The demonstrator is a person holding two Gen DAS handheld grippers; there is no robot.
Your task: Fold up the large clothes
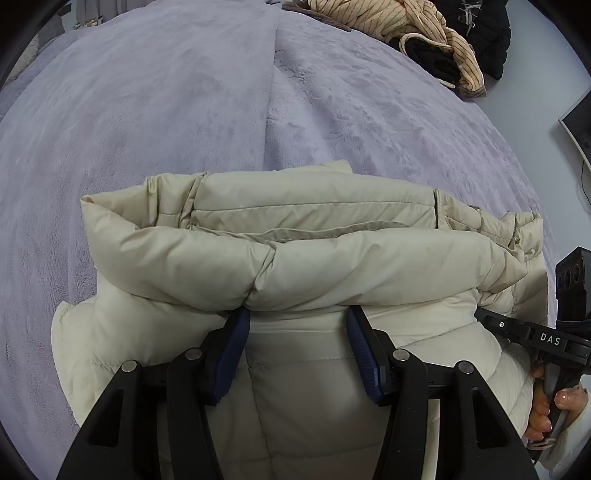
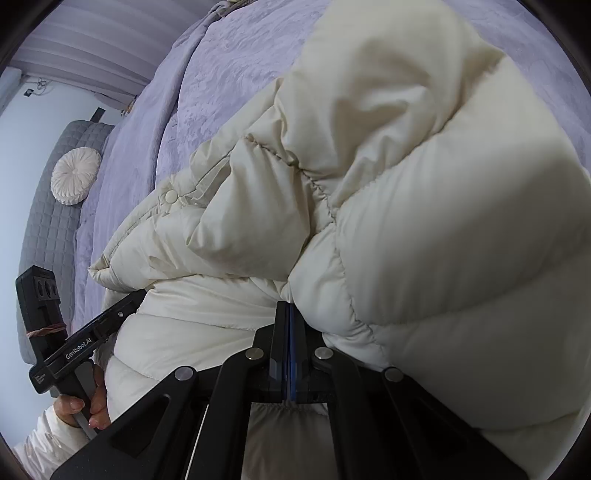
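L claw [image 1: 297, 315] half open, pads against jacket [image 1: 295, 236] fold; grip unclear. R claw [image 2: 290, 314] fully closed, reads "DAS"; L reads "GenRobot.AI".

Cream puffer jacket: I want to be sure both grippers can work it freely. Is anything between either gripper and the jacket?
Nothing visible. The left gripper stands open with its tips against the puffer jacket. The right gripper is shut against the jacket, and whether fabric is pinched cannot be told. The striped garment lies far off on the lilac blanket.
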